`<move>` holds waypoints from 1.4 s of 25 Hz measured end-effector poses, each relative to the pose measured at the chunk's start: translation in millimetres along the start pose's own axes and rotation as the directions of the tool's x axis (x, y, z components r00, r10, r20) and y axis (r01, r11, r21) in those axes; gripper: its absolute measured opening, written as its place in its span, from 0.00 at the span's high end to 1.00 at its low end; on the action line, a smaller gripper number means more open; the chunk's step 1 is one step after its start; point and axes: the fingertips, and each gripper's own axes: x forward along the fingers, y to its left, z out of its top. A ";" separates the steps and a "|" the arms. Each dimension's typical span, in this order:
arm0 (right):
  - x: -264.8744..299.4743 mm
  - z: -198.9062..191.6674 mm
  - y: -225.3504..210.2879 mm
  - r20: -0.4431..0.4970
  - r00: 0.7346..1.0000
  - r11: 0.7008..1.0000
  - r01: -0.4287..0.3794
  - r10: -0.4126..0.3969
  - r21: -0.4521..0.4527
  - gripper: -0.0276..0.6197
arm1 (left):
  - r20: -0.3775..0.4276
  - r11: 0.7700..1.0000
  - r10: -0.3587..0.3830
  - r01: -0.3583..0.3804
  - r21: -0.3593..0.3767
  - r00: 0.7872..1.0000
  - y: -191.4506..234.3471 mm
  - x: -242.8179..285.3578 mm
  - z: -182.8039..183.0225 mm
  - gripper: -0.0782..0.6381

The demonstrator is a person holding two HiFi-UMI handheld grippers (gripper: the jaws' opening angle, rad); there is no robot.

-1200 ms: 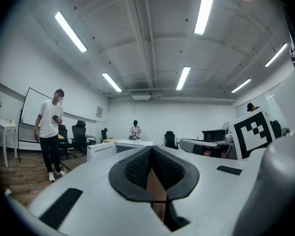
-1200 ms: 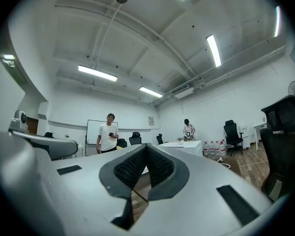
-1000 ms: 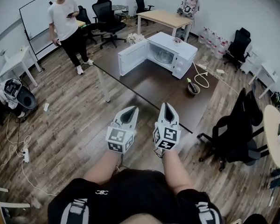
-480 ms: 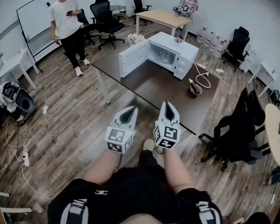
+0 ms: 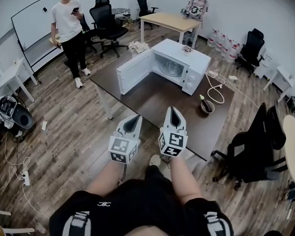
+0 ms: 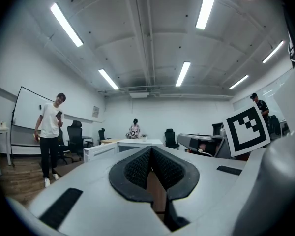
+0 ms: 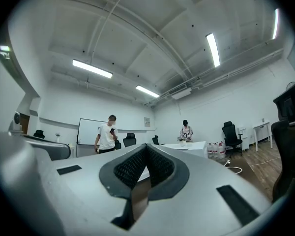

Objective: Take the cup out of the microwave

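The white microwave stands on the far part of a dark brown table, its door swung open to the left. Something of clear glass, probably the cup, sits in the cavity. Both grippers are held side by side at the table's near edge, well short of the microwave and pointing at it. My left gripper is shut on nothing. My right gripper is likewise shut and empty. The microwave shows small and far beyond the left jaws.
A small potted plant and a looped white cable lie on the table's right side. A black office chair stands at the right. One person stands at the left; another sits at the far desk.
Both grippers and the head have moved forward to the table; the microwave is nearer and larger. The jaws stayed shut. The standing person shifted slightly.
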 end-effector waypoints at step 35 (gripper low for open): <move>362.6 -62.5 -129.7 -0.072 0.997 1.000 0.013 -0.014 -0.013 0.78 | -0.045 0.997 -0.065 0.064 -0.034 0.997 137.0 390.4 3.6 0.89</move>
